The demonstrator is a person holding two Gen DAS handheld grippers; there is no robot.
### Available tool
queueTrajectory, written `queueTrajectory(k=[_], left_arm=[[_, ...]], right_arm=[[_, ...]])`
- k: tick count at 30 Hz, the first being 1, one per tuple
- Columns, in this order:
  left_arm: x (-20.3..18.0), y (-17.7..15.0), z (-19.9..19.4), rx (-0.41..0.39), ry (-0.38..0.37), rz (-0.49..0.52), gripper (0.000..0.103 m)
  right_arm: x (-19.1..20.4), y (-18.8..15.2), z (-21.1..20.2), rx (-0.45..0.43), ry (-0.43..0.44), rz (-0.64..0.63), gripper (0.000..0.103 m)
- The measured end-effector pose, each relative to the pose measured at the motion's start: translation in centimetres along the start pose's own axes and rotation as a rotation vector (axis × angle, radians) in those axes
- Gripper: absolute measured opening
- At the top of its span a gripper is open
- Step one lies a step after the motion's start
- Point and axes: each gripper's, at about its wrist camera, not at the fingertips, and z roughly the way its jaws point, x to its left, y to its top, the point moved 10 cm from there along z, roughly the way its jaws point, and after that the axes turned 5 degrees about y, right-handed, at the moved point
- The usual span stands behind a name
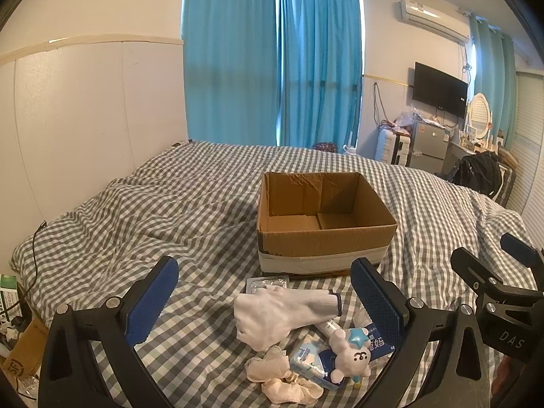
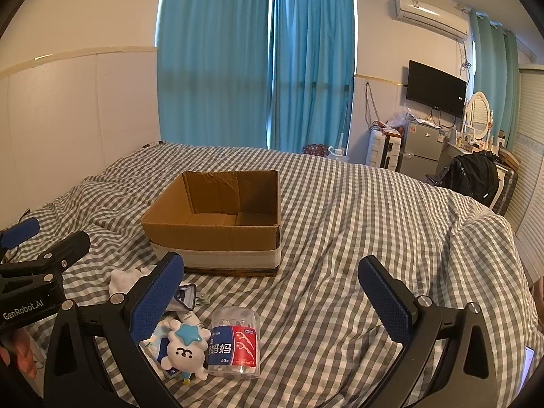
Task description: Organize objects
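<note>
Right wrist — floss-pick jar [image 2: 234, 341] unobstructed

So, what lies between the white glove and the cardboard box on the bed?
A flat clear plastic pack, partly under the white glove, lies just before the cardboard box; the rest is bare checked cover. The left wrist view shows it.

Bedroom: gingham-covered bed [image 1: 170, 210]; teal curtains [image 1: 272, 68] backlit ahead; wall TV [image 1: 439, 89], air conditioner [image 1: 433, 17], small fridge [image 1: 429, 144] at right.
</note>
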Motion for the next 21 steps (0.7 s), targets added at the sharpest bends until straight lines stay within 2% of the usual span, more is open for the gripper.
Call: queueTrajectory(k=[21], left_arm=[[0.19, 0.53, -0.83, -0.020, -0.012, 0.008, 0.103]], right_arm=[[0.92, 0.49, -0.95, 0.009, 0.033, -0.014, 0.103]])
